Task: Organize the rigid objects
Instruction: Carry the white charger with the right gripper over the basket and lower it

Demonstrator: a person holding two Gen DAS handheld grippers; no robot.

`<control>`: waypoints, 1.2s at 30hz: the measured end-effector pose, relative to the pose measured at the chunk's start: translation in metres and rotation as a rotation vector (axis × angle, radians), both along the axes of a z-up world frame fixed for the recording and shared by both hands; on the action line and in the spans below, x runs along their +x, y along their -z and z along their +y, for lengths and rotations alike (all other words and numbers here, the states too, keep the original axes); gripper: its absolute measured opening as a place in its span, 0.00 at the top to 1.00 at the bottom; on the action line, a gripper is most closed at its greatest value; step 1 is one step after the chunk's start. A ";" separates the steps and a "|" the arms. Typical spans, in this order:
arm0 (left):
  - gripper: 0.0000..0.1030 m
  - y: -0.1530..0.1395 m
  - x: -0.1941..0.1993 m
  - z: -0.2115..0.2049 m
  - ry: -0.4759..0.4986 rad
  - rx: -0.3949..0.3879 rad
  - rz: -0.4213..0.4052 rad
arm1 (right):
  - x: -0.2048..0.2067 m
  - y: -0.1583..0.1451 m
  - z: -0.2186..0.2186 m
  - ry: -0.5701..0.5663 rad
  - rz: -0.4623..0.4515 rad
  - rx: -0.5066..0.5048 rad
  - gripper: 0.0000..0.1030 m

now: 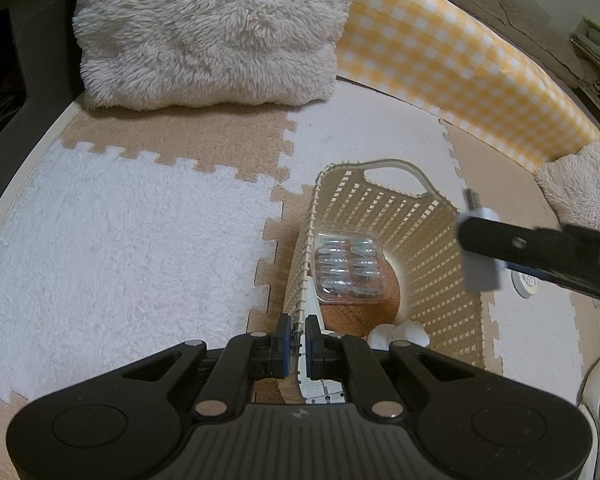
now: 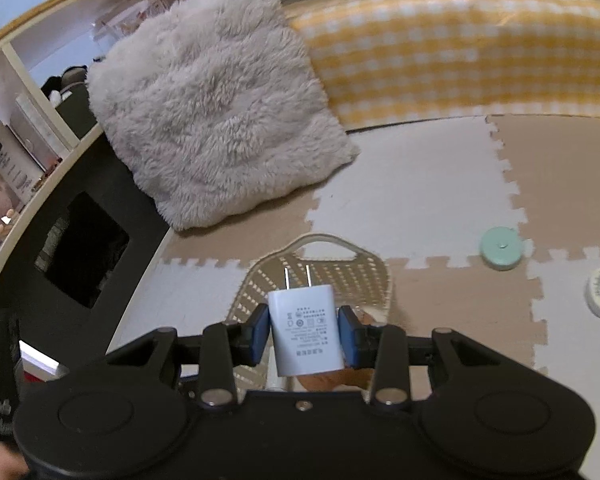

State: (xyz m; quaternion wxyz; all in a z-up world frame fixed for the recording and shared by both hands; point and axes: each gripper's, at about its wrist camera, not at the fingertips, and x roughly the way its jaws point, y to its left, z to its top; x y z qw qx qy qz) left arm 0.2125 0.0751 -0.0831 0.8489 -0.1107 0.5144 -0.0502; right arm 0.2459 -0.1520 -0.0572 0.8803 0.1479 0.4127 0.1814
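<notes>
Carrying white charger [image 2: 306,330], pinched between right gripper [image 2: 304,334] pads, toward basket [image 2: 374,280] at twelve o'clock; left gripper [image 1: 296,340] clamps basket rim. Advice: release only once centred above opening.

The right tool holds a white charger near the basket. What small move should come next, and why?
Probably carry the charger forward over the basket opening before releasing. The right tool is clamped on it, at the basket's edge, while the left tool pinches the rim.
</notes>
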 end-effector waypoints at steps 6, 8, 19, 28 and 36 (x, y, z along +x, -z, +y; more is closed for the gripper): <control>0.94 0.001 0.000 0.000 -0.001 -0.004 0.001 | 0.017 0.008 0.021 0.054 0.055 -0.078 0.63; 0.94 0.001 0.000 0.000 -0.002 -0.006 0.001 | 0.020 0.011 0.025 0.071 0.068 -0.104 0.63; 0.94 0.001 0.000 0.000 -0.002 -0.006 0.001 | 0.029 0.022 0.027 0.138 0.065 -0.192 0.63; 0.94 0.001 0.000 0.001 -0.001 -0.005 0.001 | 0.032 0.027 0.026 0.158 0.078 -0.193 0.63; 0.94 0.002 0.000 0.001 -0.001 -0.006 0.001 | 0.032 0.028 0.025 0.165 0.081 -0.195 0.62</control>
